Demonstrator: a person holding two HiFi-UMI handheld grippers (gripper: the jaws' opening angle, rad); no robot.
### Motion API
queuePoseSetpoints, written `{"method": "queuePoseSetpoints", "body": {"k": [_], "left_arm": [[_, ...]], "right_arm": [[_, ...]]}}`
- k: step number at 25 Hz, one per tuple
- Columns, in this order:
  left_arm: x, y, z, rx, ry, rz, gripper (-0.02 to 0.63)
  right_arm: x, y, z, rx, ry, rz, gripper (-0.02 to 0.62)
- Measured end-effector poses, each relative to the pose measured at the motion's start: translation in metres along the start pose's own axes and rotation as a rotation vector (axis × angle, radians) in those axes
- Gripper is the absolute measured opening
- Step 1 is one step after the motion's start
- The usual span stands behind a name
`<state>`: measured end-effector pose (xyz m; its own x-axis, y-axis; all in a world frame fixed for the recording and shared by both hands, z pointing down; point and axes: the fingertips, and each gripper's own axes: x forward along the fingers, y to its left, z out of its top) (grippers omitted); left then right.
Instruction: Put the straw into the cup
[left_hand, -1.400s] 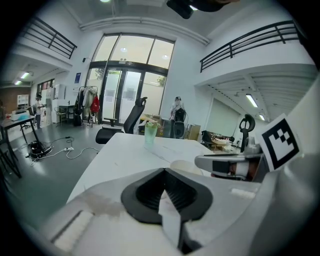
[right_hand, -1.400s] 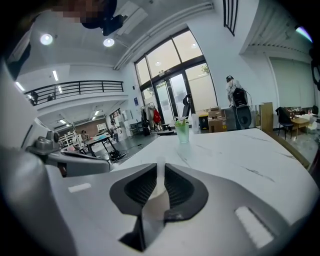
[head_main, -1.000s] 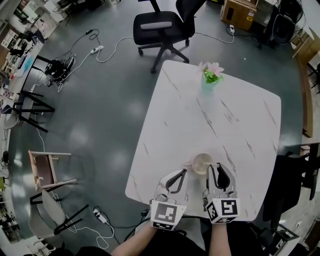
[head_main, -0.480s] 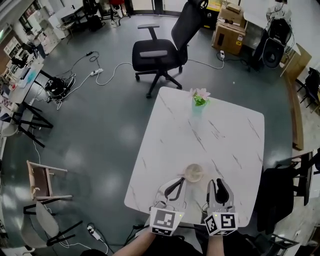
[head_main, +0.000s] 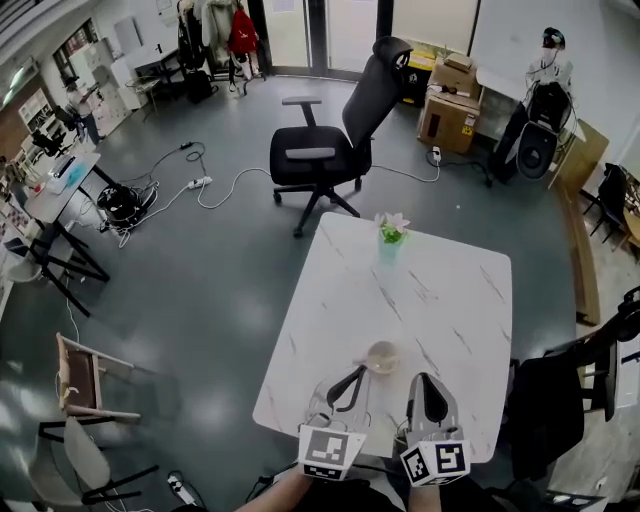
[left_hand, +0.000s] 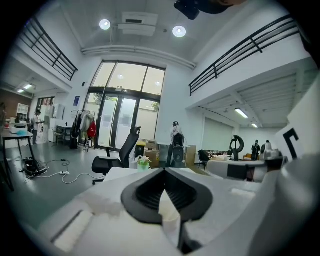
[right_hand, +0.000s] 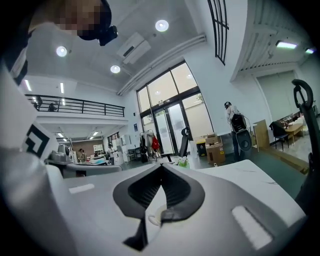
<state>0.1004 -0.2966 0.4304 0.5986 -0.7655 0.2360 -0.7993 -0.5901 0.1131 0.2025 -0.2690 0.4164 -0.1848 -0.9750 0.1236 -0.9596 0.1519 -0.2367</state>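
Marble table (head_main: 440, 290) held the cup (head_main: 382, 357) near its front edge, just ahead of the left gripper (head_main: 357, 373) and right gripper (head_main: 426, 380); both had jaws closed tip to tip, gripping nothing visible; straw could not be made out; forearms (head_main: 300, 490) were cut off below.

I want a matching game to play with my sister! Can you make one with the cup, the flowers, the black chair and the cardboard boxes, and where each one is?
Things:
1. cup
2. flowers
3. black chair
4. cardboard boxes

Places:
A. on the floor, just past the far end of the table
B. on the table's near end
C. on the floor by the far wall
D. on the table's far edge

Pairs: 1-B, 2-D, 3-A, 4-C
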Motion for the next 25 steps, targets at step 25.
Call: {"method": "queuePoseSetpoints", "body": {"k": [25], "left_arm": [[-0.031, -0.008, 0.054, 0.045, -0.161, 0.042, 0.002]], "right_arm": [[-0.018, 0.03, 0.046, 0.013, -0.098, 0.102, -0.008]]}}
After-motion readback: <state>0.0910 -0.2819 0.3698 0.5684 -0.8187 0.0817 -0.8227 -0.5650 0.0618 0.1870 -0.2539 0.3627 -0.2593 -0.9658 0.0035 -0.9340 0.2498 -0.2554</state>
